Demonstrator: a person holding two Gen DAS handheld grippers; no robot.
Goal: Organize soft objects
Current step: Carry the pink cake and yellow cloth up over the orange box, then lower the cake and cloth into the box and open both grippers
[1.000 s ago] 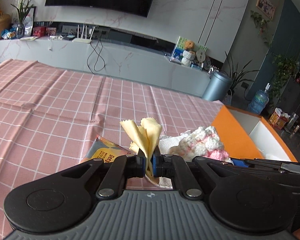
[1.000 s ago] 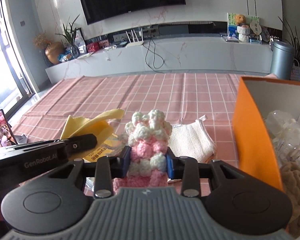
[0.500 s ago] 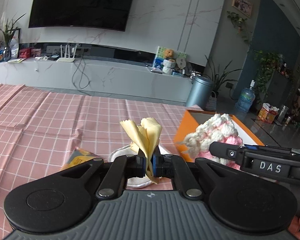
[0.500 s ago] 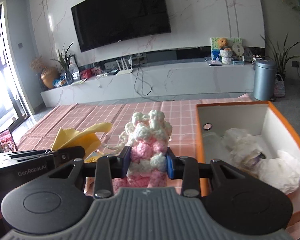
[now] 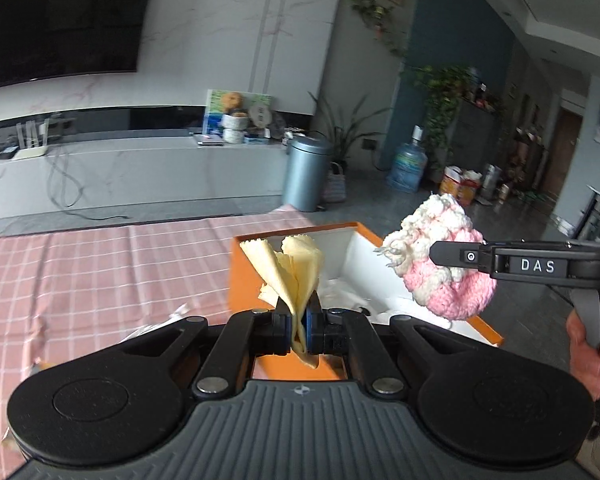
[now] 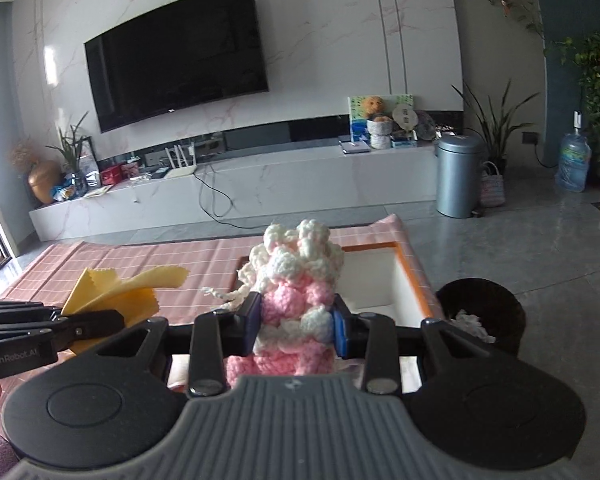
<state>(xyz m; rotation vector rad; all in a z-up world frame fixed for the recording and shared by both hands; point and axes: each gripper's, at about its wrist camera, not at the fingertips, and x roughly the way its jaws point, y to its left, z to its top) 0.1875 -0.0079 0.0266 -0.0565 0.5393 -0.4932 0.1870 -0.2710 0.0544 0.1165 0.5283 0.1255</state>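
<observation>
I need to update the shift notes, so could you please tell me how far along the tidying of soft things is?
Done: white crumpled soft items already lie in the orange-sided white box. In hand: the left gripper pinches a yellow zigzag-edged cloth, and the right gripper clamps a pink-and-white crocheted yarn piece, both near the box. Left: releasing both inside.

Thin yellow cloth (image 5: 296,276), pinked edges; nubbly pink-white yarn piece (image 6: 296,276); matt checked tablecloth (image 5: 100,276); glossy marble wall (image 6: 340,32), upper frame
</observation>
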